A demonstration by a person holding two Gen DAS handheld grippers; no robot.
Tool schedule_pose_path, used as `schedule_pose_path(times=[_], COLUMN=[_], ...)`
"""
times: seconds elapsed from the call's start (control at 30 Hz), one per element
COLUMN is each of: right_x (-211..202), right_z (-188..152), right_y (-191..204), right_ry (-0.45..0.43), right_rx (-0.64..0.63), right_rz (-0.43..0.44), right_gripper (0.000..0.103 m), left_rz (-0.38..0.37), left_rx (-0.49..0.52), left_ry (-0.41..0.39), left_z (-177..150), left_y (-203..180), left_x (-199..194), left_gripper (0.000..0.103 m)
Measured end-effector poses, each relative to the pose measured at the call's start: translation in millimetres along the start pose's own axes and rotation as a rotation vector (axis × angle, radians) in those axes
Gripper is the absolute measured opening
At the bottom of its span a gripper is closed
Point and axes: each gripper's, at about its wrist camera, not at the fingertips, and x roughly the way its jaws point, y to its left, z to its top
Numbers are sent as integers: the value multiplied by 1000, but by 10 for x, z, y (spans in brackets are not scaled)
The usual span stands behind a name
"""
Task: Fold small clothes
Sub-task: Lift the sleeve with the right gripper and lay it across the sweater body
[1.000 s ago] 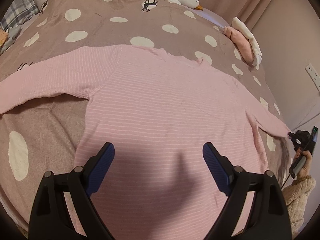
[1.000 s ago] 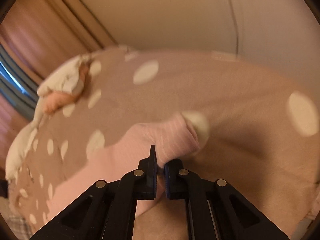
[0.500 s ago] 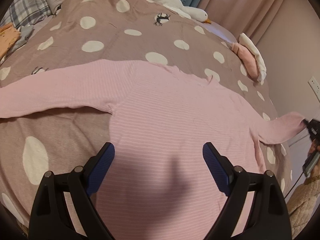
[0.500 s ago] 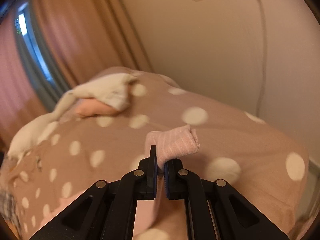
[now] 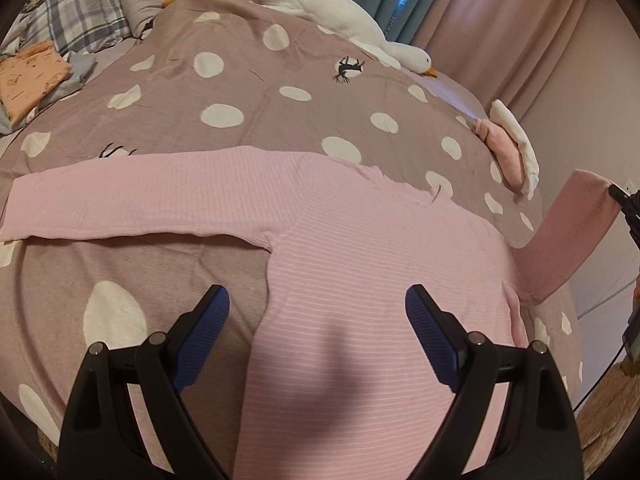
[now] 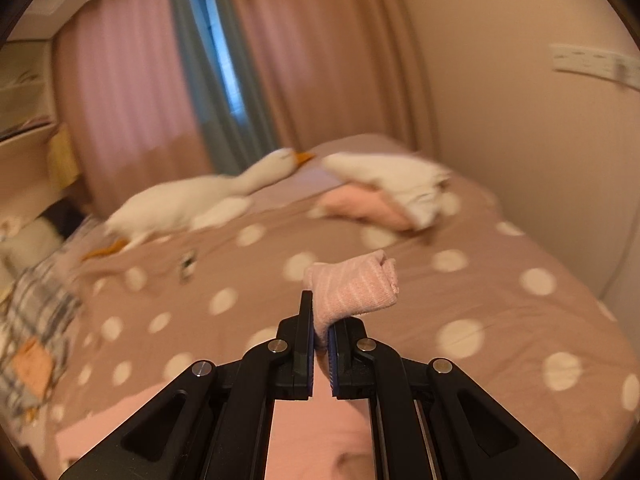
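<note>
The left claw (image 5: pixel 318 334) hung wide apart above the pink striped top (image 5: pixel 360 280), gripping nothing. The top lay flat on the dotted bedspread (image 5: pixel 248 80), its body directly beneath and ahead of this claw, with the side seam running just inside the claw's left finger. One sleeve (image 5: pixel 120 200) stretched flat across the bedspread, ahead and to the left of the claw. The other sleeve (image 5: pixel 568 224) rose off the bed to the claw's right, its cuff pinched by the right claw (image 5: pixel 624 204) at the picture's edge.

In the right wrist view, the right claw (image 6: pixel 320 340) was clamped narrowly on the sleeve cuff (image 6: pixel 352 288), which bunched above and slightly right of the fingertips, clear of the bedspread (image 6: pixel 500 300). Beyond that claw lay a plush goose (image 6: pixel 200 196) and a pink and white bundle (image 6: pixel 392 196), both blurred.
</note>
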Motion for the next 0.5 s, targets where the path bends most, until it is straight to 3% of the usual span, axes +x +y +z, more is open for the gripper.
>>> schedule_pose_path(times=[0.5], right_x=[339], right_z=[-673], right_y=[1110], right_ry=[197], right_rx=[-201], right_rz=[180], right_gripper=[7], left_rz=[0], left_rx=[-40], left_ry=[-11], left_z=[-11], left_y=[154], left_x=[-48], left_gripper=[89])
